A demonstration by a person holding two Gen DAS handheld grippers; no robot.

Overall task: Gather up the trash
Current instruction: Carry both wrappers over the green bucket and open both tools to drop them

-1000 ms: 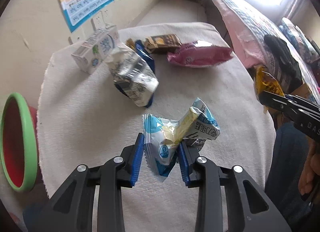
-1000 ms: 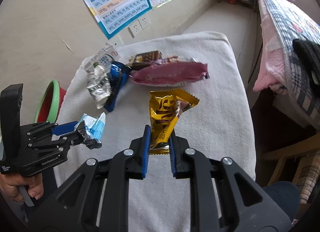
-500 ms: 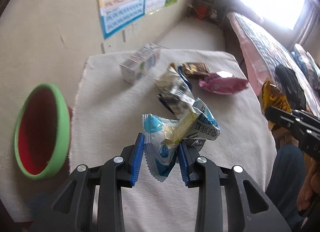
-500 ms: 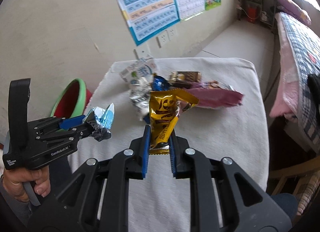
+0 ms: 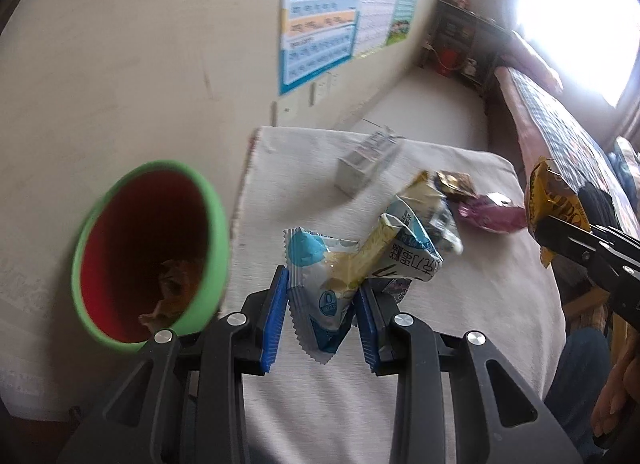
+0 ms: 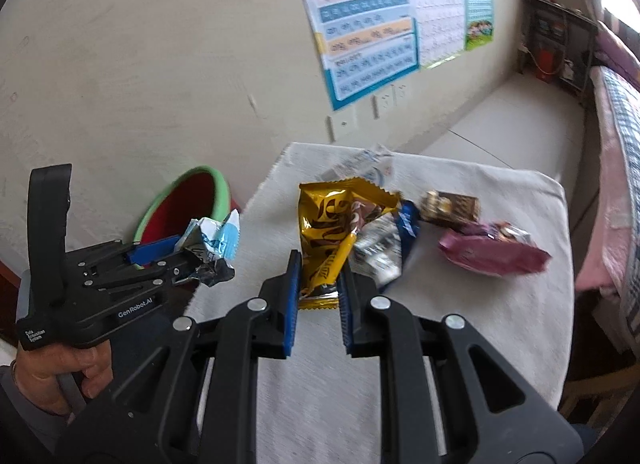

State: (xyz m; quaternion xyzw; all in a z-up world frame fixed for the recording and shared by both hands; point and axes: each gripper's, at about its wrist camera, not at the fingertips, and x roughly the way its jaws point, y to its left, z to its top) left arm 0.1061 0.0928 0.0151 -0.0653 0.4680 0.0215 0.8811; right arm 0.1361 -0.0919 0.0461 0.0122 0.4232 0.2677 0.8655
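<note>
**Both grippers carry wrappers beside the bin**

The bin (image 5: 150, 252) sits just left of the left gripper (image 5: 322, 318), whose pads are clamped on a blue-and-white wrapper (image 5: 352, 260). To its right, the right gripper (image 6: 318, 296) pinches a yellow wrapper (image 6: 334, 232). Ahead of both, on the cloth-covered table (image 6: 460, 324), lie a carton (image 5: 366, 168), a silver-blue packet (image 6: 384, 248), a brown wrapper (image 6: 450, 206) and a pink packet (image 6: 492, 252).

Yellow wrapper (image 6: 332, 232), pink packet (image 6: 492, 254) (green-rimmed red bin (image 5: 148, 248)).
</note>
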